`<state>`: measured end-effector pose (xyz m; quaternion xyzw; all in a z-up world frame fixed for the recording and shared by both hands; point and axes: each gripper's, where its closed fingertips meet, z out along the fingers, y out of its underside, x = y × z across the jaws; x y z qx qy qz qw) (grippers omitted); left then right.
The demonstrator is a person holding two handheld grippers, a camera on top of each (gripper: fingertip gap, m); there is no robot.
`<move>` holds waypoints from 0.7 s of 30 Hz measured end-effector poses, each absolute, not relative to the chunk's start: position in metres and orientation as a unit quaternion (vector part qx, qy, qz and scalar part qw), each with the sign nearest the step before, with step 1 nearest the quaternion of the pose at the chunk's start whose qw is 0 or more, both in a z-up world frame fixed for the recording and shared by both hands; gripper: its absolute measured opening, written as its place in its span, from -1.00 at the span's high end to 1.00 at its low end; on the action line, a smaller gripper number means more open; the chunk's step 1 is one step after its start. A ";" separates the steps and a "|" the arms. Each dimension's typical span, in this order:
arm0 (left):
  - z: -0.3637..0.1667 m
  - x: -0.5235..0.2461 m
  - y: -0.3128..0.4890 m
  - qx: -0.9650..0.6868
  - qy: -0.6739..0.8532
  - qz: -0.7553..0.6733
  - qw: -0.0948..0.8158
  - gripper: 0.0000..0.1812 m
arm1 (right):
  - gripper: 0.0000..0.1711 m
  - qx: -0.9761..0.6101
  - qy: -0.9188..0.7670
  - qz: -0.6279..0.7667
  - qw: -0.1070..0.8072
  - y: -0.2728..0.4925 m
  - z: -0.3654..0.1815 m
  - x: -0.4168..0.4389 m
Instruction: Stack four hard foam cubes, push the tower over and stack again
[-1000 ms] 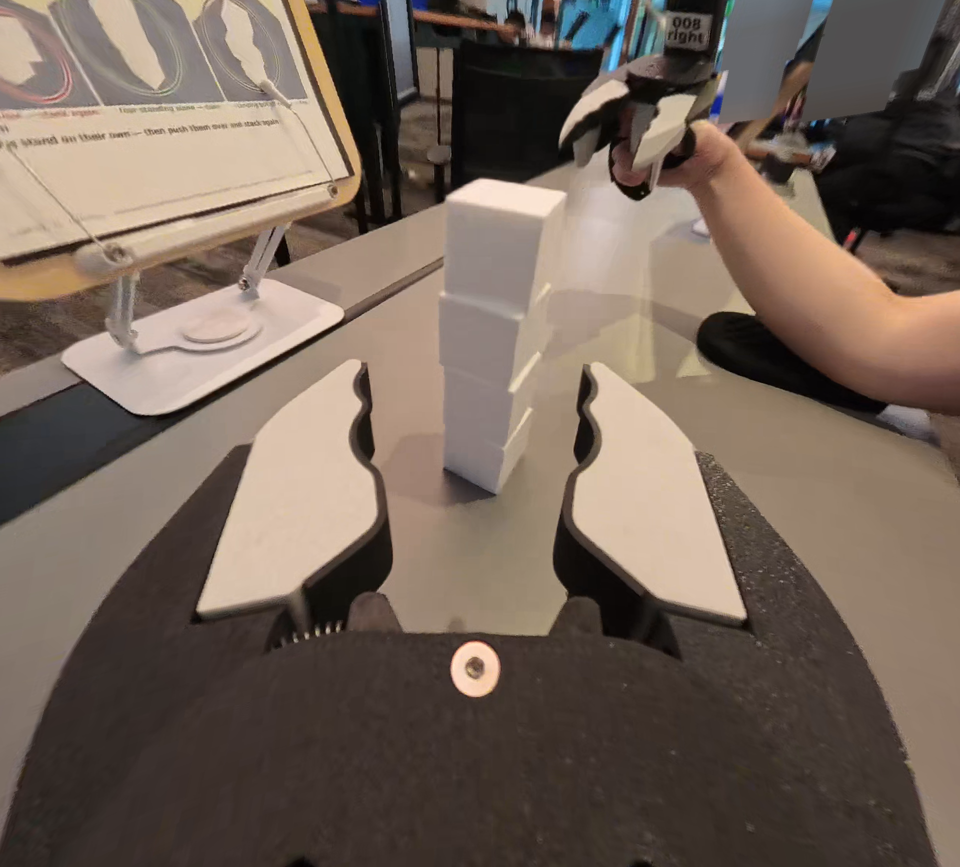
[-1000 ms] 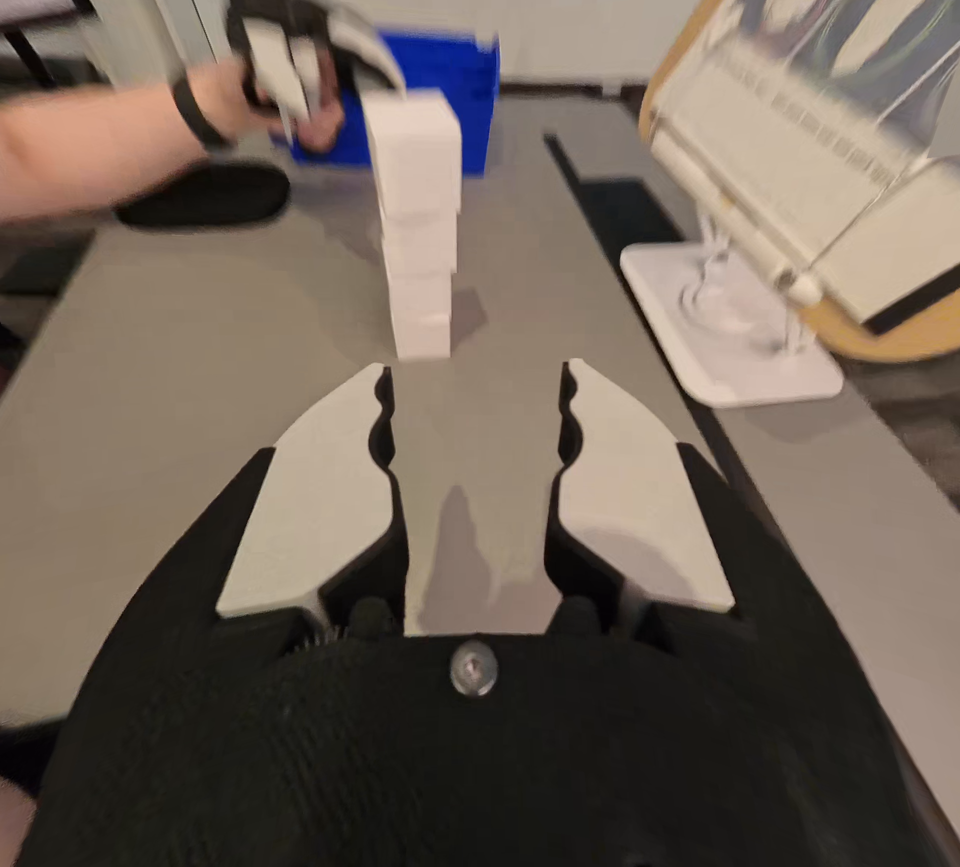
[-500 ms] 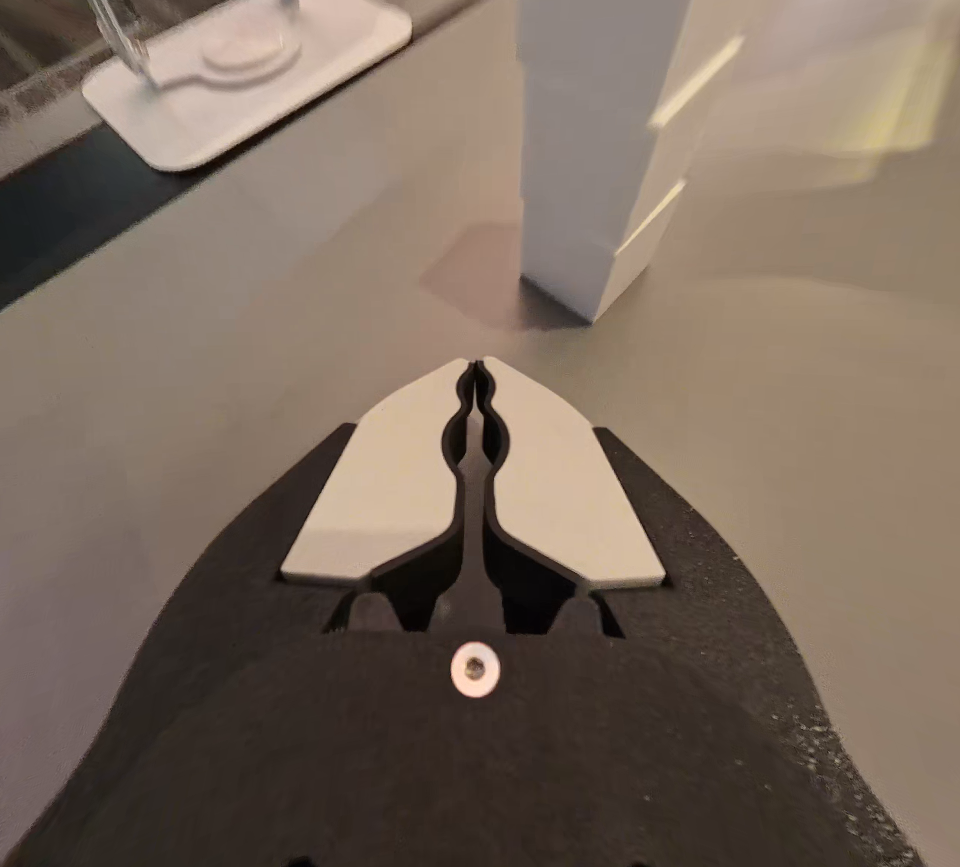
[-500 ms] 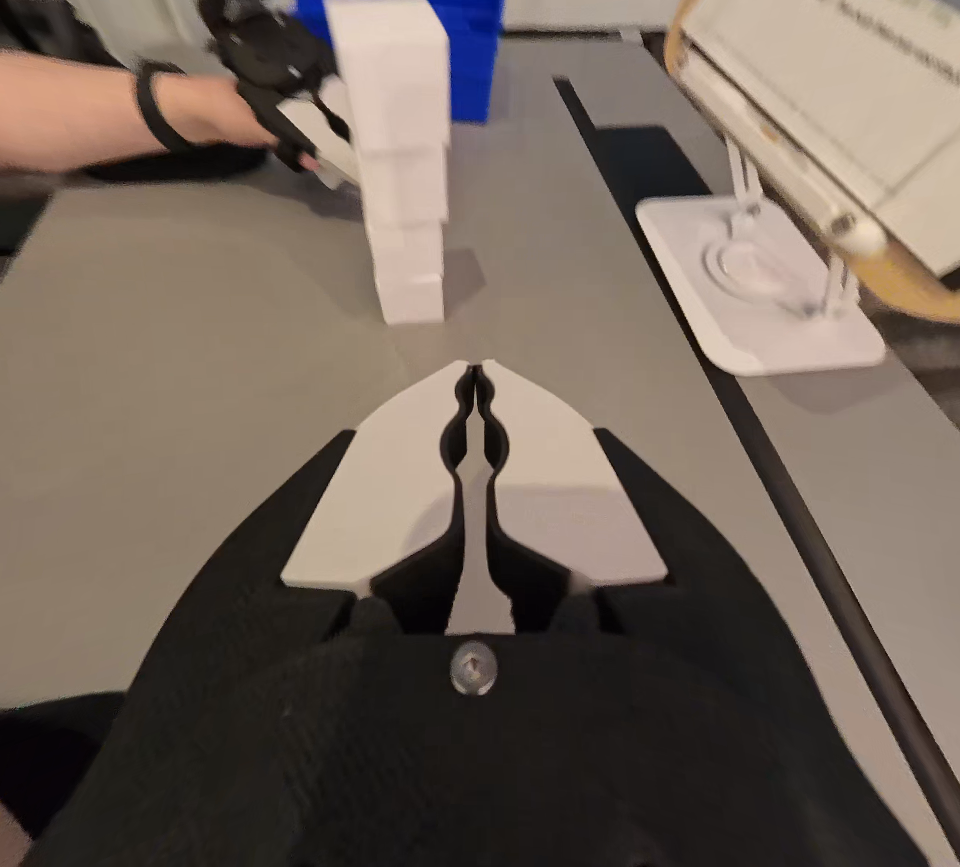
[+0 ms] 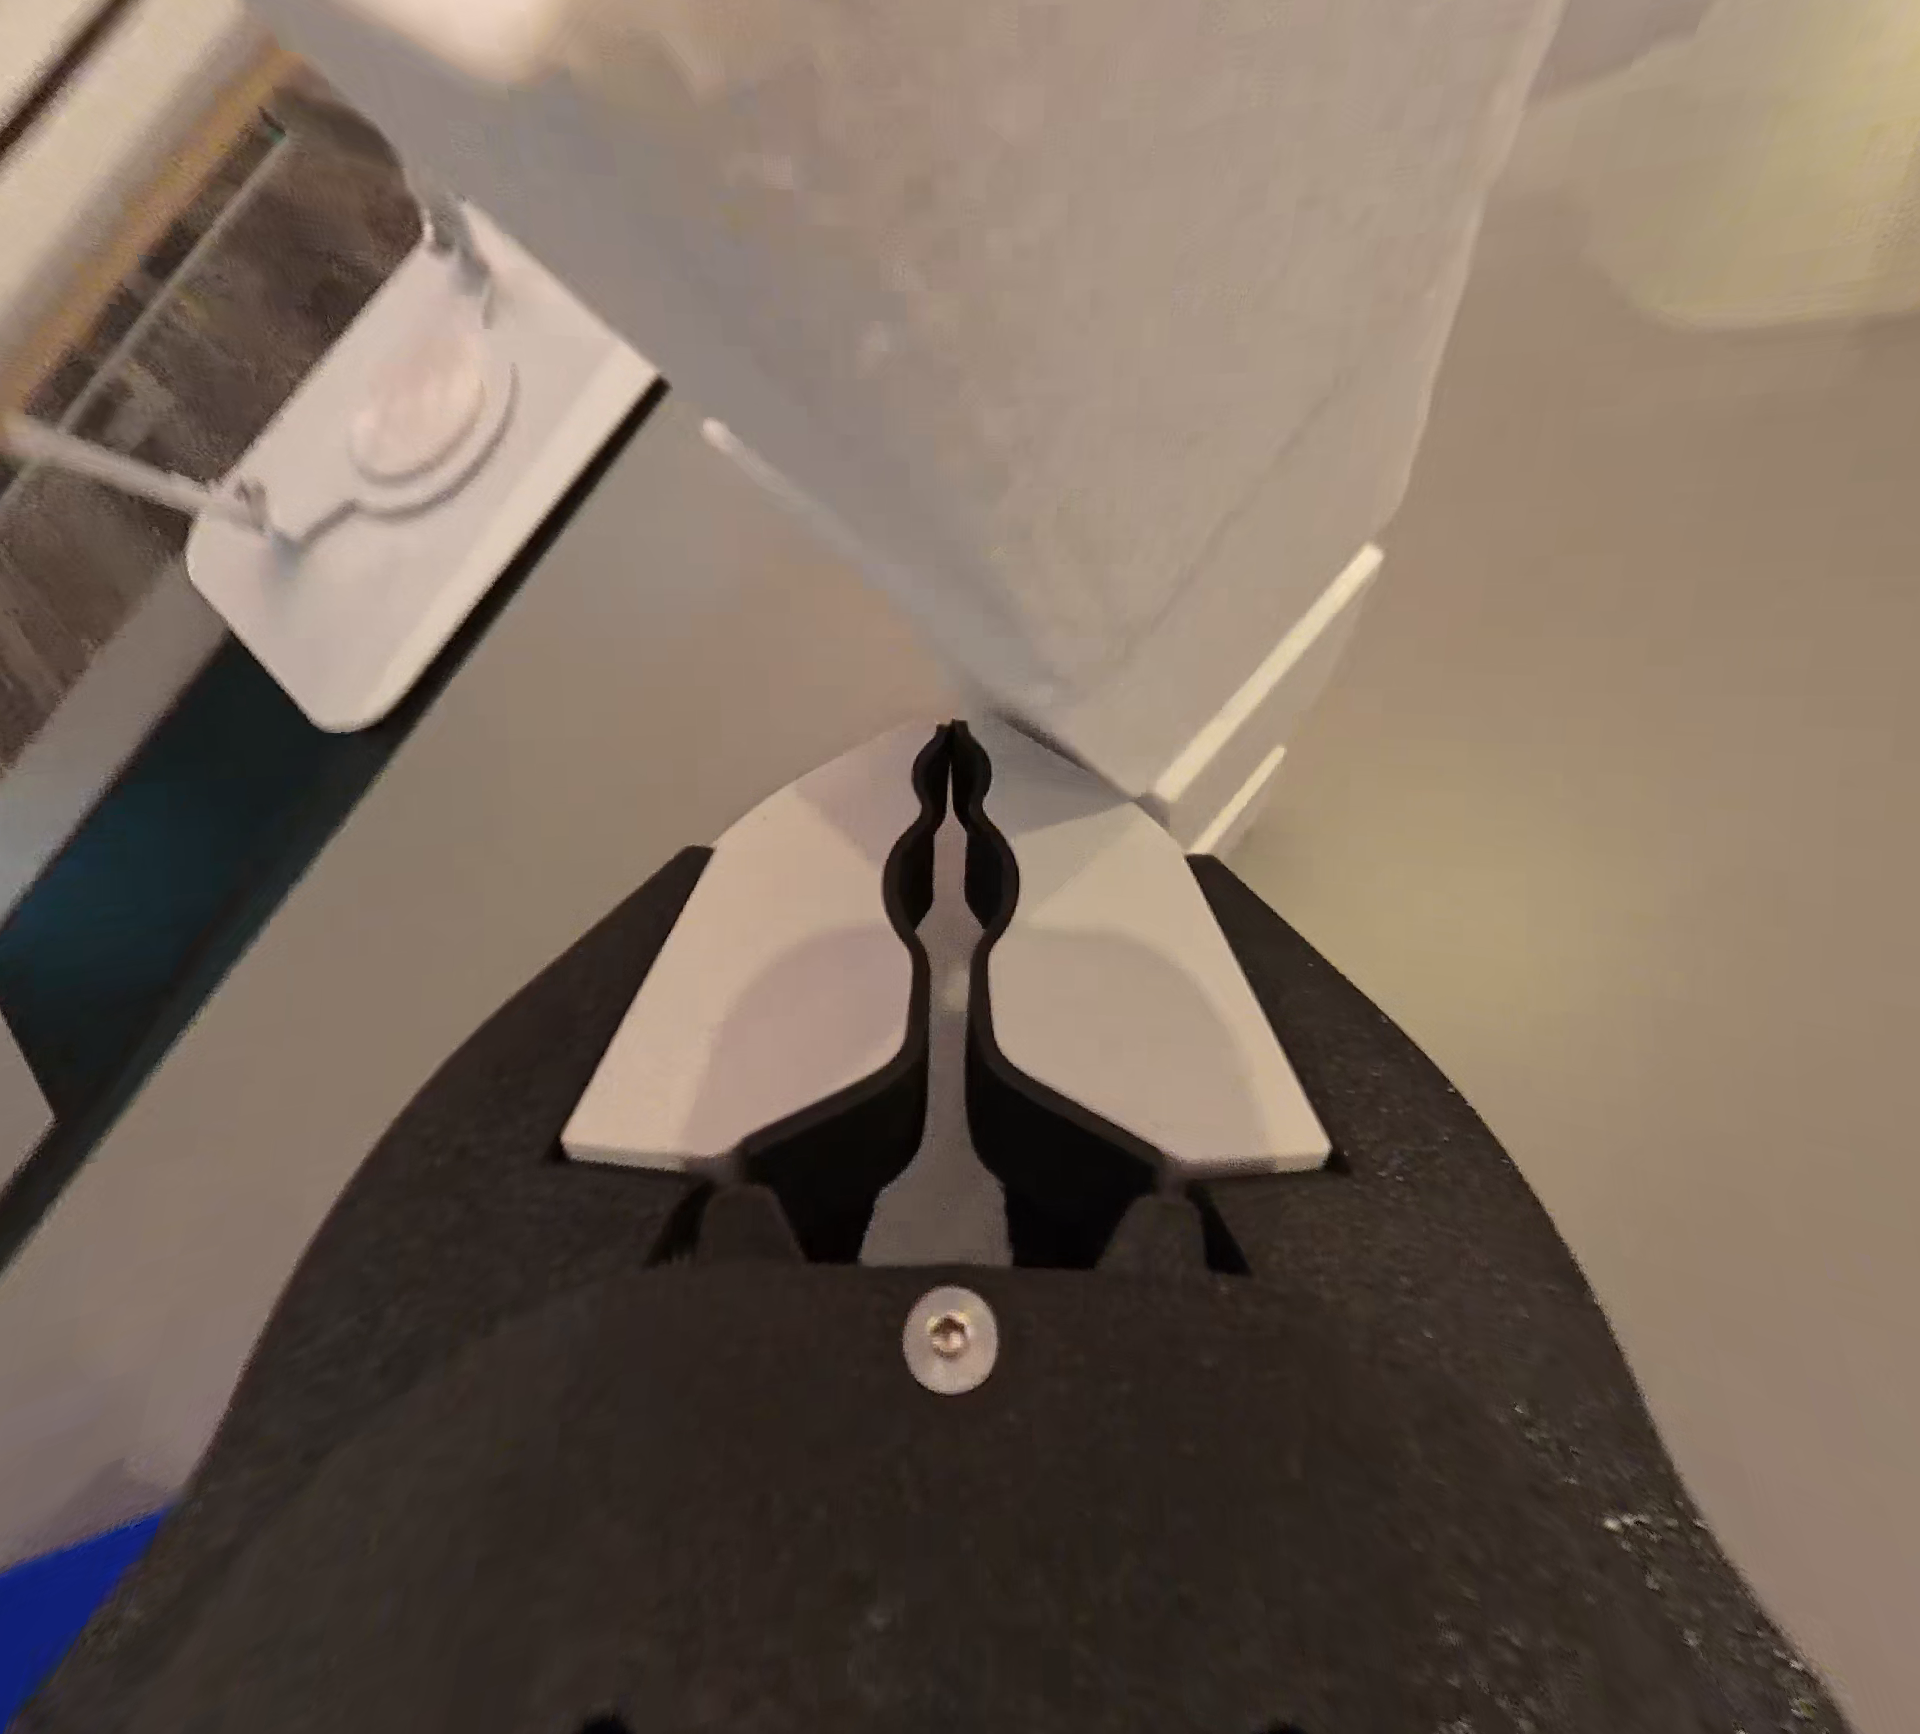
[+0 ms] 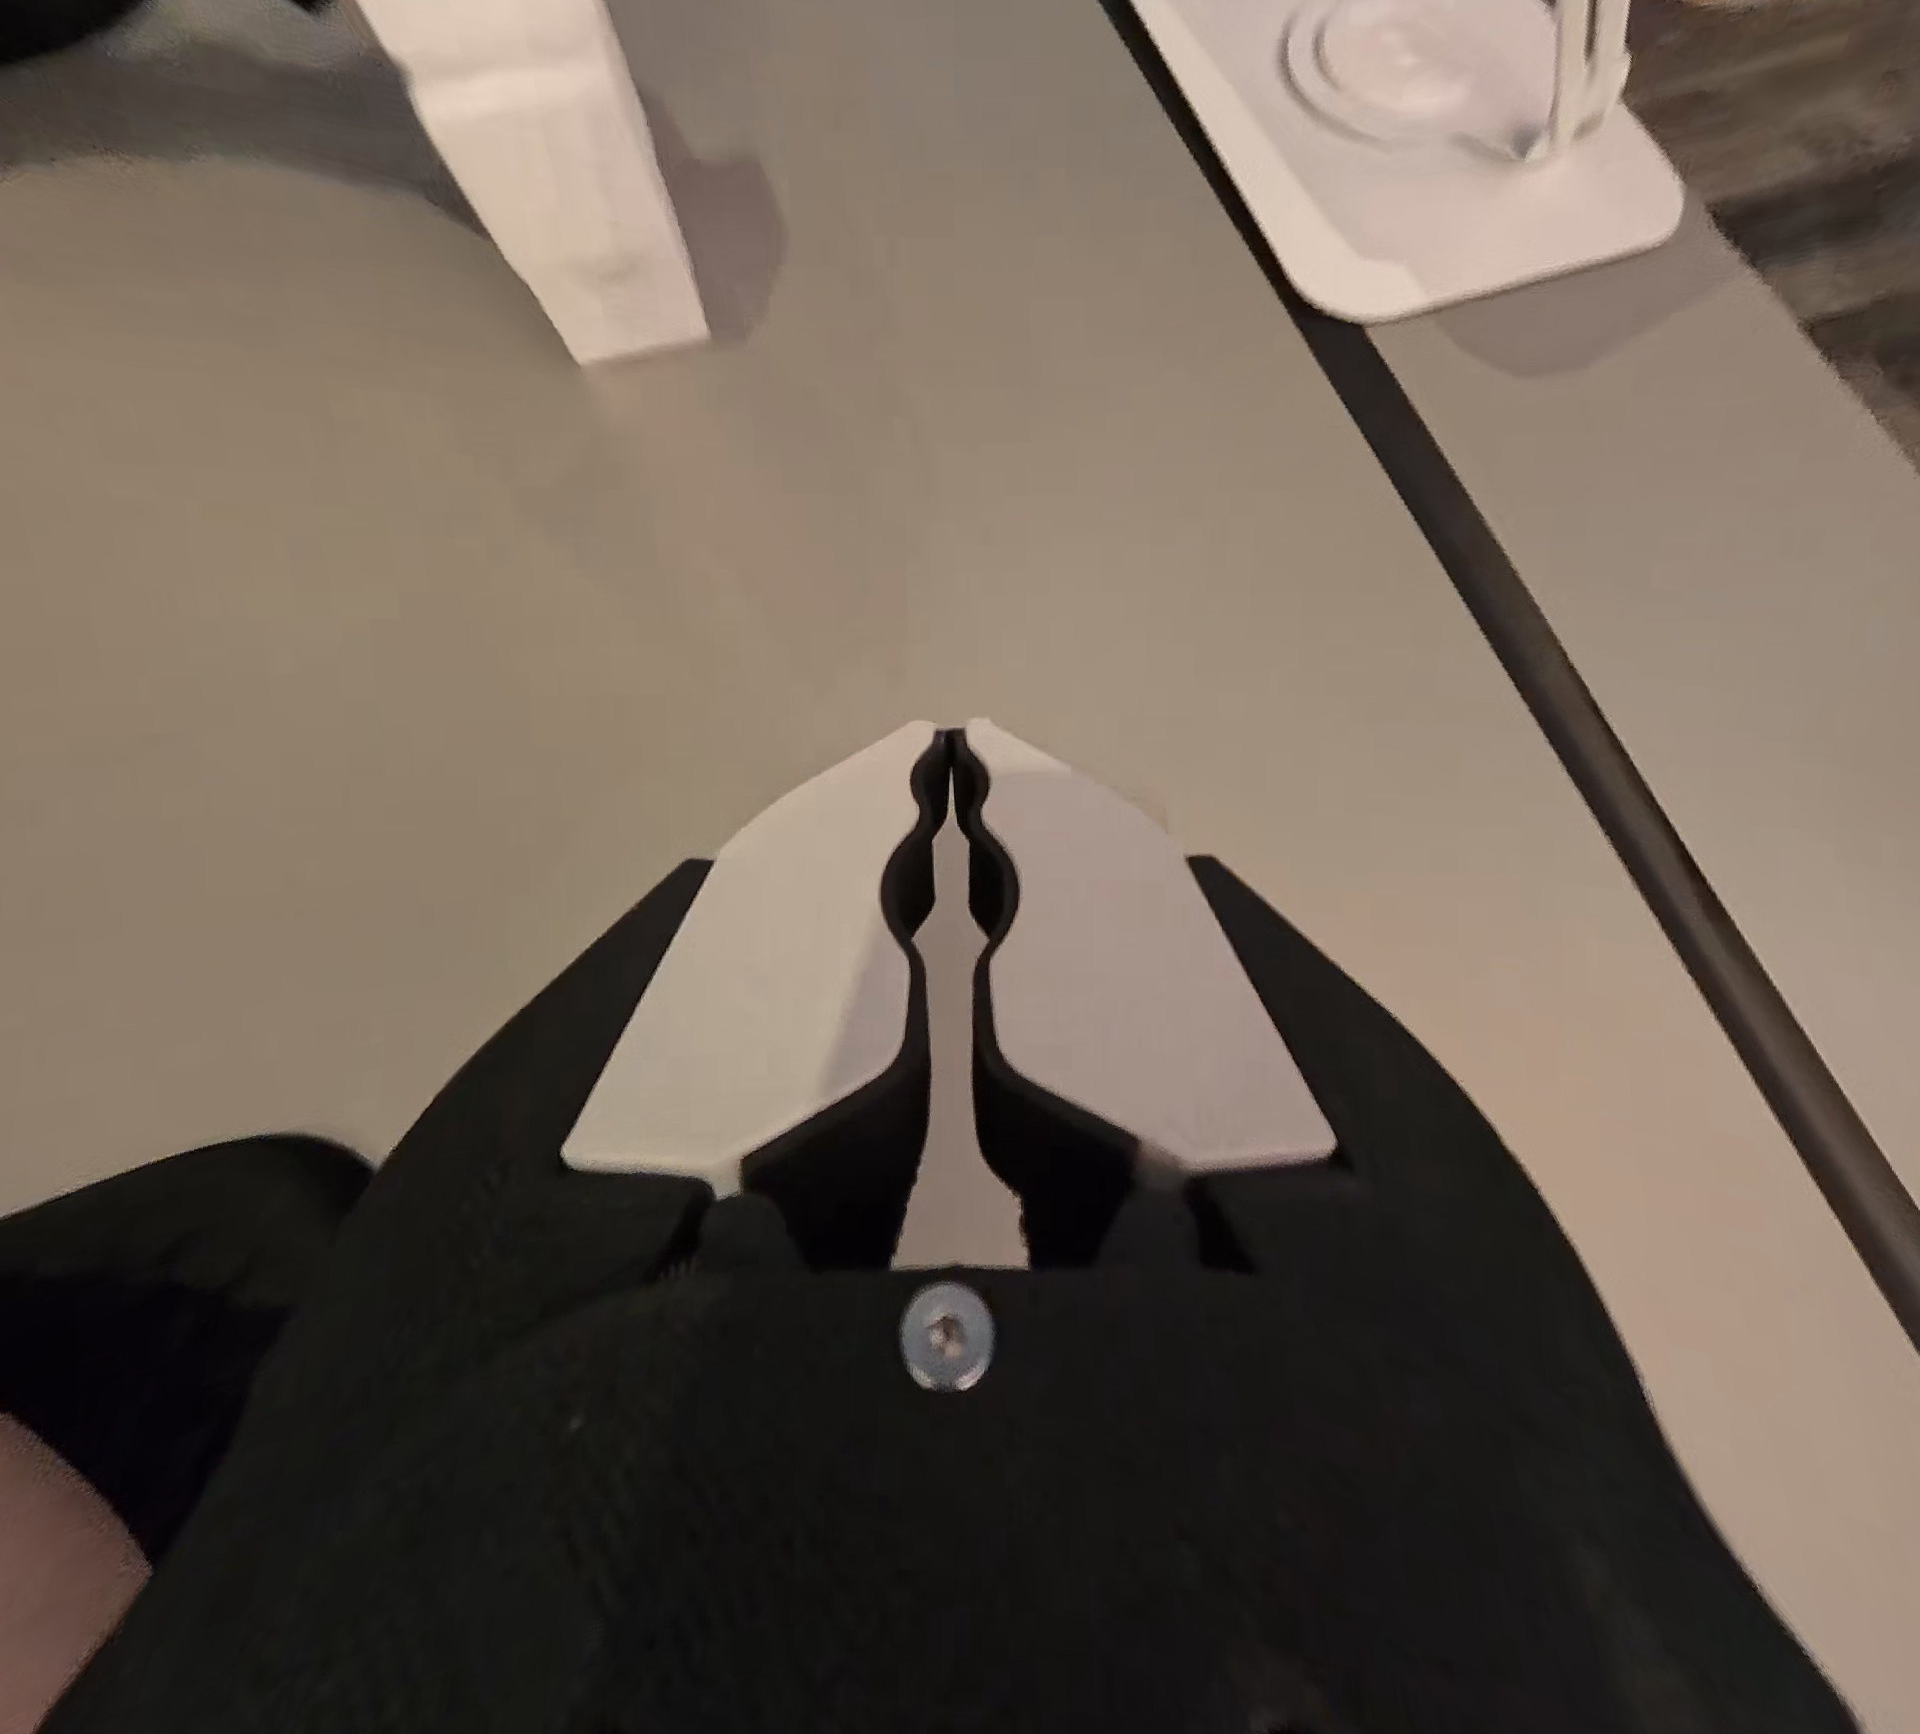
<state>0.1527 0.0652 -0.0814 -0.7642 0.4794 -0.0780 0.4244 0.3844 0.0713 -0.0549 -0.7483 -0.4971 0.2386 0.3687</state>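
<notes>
The left hand-held gripper [image 5: 952,730], closed on nothing, presses its tips against the leaning foam cube tower [image 5: 997,230]; a second ago it was open and well back. The right hand-held gripper [image 6: 951,734], also closed and empty, hovers over bare table [image 6: 416,593], with the stand base [image 6: 1403,95] near the edge.

text: none legible | labels: none | numbers: none | both views blurred
</notes>
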 end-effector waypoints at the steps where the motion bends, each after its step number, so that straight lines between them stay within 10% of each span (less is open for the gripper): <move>1: -0.073 0.164 0.064 -0.757 0.486 -0.083 0.429 1.00 | 0.99 -0.739 -0.494 0.251 0.384 0.070 -0.046 0.384; 10: -0.028 0.198 0.057 -0.718 0.484 -0.126 0.485 1.00 | 0.99 -0.766 -0.419 0.229 0.431 0.058 -0.025 0.449; 13: -0.047 0.190 0.048 -0.734 0.439 -0.232 0.463 0.70 | 0.95 -0.792 -0.366 0.274 0.404 0.048 -0.032 0.466; 17: -0.081 0.183 0.040 -0.739 0.379 -0.365 0.422 0.23 | 0.50 -0.805 -0.314 0.287 0.415 0.055 -0.037 0.481; 21: -0.105 0.181 0.042 -0.738 0.384 -0.353 0.428 0.16 | 0.17 -0.849 -0.265 0.211 0.406 0.075 -0.068 0.508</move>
